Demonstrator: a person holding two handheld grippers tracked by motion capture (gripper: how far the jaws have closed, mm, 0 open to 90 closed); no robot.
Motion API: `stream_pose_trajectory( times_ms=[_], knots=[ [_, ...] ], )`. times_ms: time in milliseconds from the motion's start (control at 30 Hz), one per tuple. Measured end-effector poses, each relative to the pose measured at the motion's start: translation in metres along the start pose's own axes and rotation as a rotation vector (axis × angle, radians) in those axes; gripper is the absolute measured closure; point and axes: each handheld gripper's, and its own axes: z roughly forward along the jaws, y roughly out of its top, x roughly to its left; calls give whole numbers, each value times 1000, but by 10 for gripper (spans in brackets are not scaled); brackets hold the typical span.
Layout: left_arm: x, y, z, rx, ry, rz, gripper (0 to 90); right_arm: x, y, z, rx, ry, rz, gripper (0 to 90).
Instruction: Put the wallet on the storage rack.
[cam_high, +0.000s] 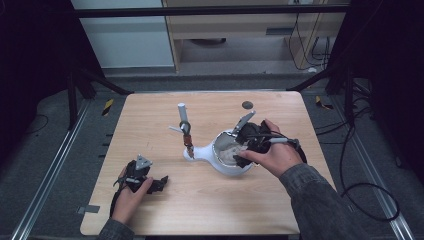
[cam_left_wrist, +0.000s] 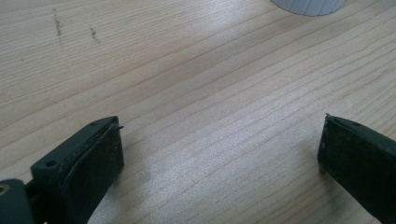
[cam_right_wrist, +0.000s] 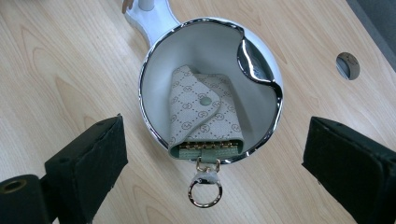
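A white bowl-shaped dish (cam_high: 223, 168) with a chrome rim (cam_right_wrist: 144, 79) stands right of the table's middle. Inside it lies a beige patterned key case (cam_right_wrist: 201, 112), flap closed. The case's metal ring (cam_right_wrist: 204, 192) hangs over the rim onto the wood. My right gripper (cam_high: 240, 148) hovers just above the dish, open, jaws wide on either side of it (cam_right_wrist: 215, 120), touching nothing. My left gripper (cam_high: 161, 183) rests at the front left of the table, open over bare wood (cam_left_wrist: 222, 126).
A white stand (cam_high: 186, 130) with pegs rises from the dish's left arm, and something small and reddish hangs on it. A round hole (cam_high: 247, 105) sits in the wooden table (cam_high: 200, 210) behind the dish. The dish's white wall (cam_left_wrist: 306, 4) shows far ahead of the left jaws.
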Motion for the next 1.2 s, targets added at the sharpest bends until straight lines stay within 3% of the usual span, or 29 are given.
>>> stream_pose_trajectory(
  times_ms=[600, 1200],
  knots=[
    [0, 0, 0, 3, 1, 3, 0, -13, -25, -10, -75, -22, 74, 64],
    [-1, 0, 0, 4, -1, 3, 0, -23, -56, -4, -131, -35, 164, 52]
  ],
)
